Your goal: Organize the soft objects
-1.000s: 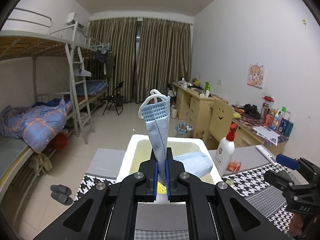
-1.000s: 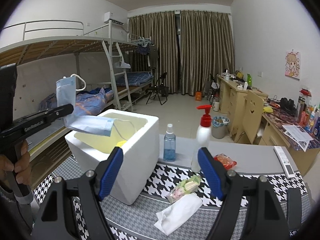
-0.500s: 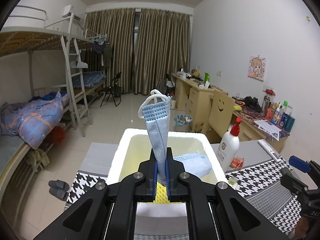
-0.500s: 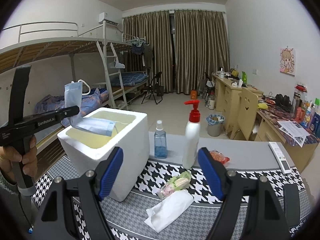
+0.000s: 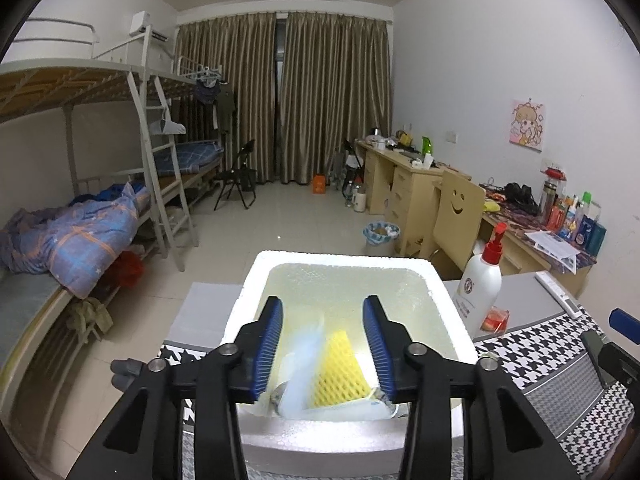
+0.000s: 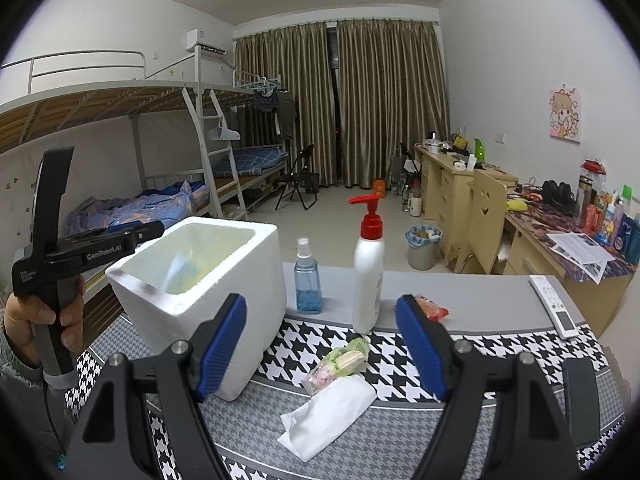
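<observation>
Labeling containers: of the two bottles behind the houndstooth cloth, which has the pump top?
The taller white bottle with the red pump head; the shorter clear bottle of blue liquid beside it has a spray cap.

I see a white foam box (image 6: 224,300) with a yellowish inside, and in it a yellow mesh sleeve (image 5: 338,376) and a blurred pale blue mask (image 5: 300,364). My surface (image 6: 480,364) wears a black-and-white houndstooth cloth with grey bands. On it lie a white tissue (image 6: 332,416), a white bottle with a red pump (image 6: 370,272) and a clear bottle of blue liquid (image 6: 307,284). Both grippers are black with blue pads (image 6: 418,348).
</observation>
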{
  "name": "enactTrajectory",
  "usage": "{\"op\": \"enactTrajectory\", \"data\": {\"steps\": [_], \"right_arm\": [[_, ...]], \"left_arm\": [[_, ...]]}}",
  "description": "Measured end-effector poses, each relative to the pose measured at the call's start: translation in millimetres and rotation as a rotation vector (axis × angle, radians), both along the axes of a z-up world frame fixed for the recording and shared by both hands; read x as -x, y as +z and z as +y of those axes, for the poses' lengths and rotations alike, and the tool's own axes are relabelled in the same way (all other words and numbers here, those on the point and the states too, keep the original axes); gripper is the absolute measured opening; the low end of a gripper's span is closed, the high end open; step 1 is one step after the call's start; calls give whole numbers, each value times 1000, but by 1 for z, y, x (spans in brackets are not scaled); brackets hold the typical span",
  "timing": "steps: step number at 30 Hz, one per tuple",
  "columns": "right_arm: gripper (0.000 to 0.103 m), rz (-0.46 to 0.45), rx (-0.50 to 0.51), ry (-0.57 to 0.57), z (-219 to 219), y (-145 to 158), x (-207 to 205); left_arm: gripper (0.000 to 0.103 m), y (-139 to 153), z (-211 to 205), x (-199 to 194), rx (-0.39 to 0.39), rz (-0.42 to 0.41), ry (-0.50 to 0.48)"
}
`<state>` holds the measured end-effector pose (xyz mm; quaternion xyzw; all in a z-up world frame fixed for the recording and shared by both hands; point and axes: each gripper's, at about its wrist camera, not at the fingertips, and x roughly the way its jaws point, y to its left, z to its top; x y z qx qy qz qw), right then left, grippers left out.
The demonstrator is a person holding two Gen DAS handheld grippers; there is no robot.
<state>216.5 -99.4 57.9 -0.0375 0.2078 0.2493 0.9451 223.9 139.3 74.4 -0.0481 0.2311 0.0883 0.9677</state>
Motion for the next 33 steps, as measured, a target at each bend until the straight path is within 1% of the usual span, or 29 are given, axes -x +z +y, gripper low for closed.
{"op": "enactTrajectory", "data": {"steps": [1,2,3,8,11,12,15,17,20,24,27,33], "right_arm": [[81,1,-1,-1,-1,-1,0],[81,3,-3,-1,-2,-1,0],[81,3,-4,-1,-3,-1,0],[81,4,-14,-8,-8,0,2],[81,-8,-25,-15,-14,2,6],[81,-8,-29,-16,-15,3,7],[87,-8,-43,-20,-22,4,10],[87,-13,-50,-26,-25,5,14],[87,-23,-48,-25,-29,7,21],[87,-28,-44,-23,-32,7,29],[87,-32,-40,-25,-35,8,34],[87,-42,-47,-38,-44,9,43]], "left_arm": [[56,0,-1,1,2,-1,-1],[66,1,-1,2,4,-4,-3],[74,1,-3,4,3,-11,-6],[89,7,-13,15,-4,-48,-21],[91,12,-21,23,5,-61,-56],[93,14,-23,26,8,-67,-66],[97,17,-30,36,3,-88,-78],[98,20,-35,44,0,-104,-83],[102,21,-45,54,-14,-123,-85],[102,22,-58,64,-33,-136,-90],[102,22,-62,69,-23,-143,-95],[102,21,-73,80,-31,-143,-118]]}}
